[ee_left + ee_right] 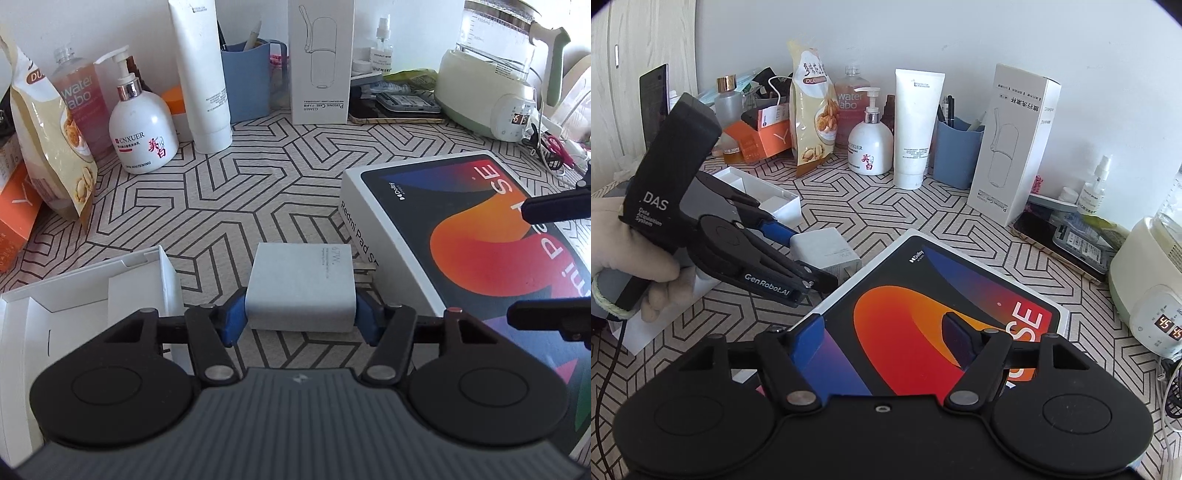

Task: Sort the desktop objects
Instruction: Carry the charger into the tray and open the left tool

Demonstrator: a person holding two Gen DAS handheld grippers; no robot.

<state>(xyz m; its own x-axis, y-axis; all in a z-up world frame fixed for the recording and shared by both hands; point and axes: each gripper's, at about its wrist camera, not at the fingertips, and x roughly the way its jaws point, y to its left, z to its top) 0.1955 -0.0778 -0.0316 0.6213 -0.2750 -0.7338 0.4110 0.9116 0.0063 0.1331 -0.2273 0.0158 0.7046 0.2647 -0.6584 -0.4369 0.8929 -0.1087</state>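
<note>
My left gripper (pixel 301 317) is shut on a white 67W charger block (pixel 301 284), its prongs pointing toward the Redmi Pad SE box (pixel 461 236). The same hold shows in the right wrist view, where the charger (pixel 822 249) sits between the left gripper's blue fingers (pixel 777 230) just above the patterned mat. An open white box (pixel 92 295) lies to the charger's left. My right gripper (pixel 882 343) is open and empty over the near edge of the tablet box (pixel 923 295); its black fingers (pixel 554 206) enter the left wrist view from the right.
Along the back wall stand a snack bag (pixel 812 110), a pump bottle (pixel 870 147), a white tube (pixel 914 129), a blue pen cup (pixel 956 151) and a tall white carton (pixel 1015 144). A kettle base (pixel 1148 280) and phones (pixel 1067 240) are at the right.
</note>
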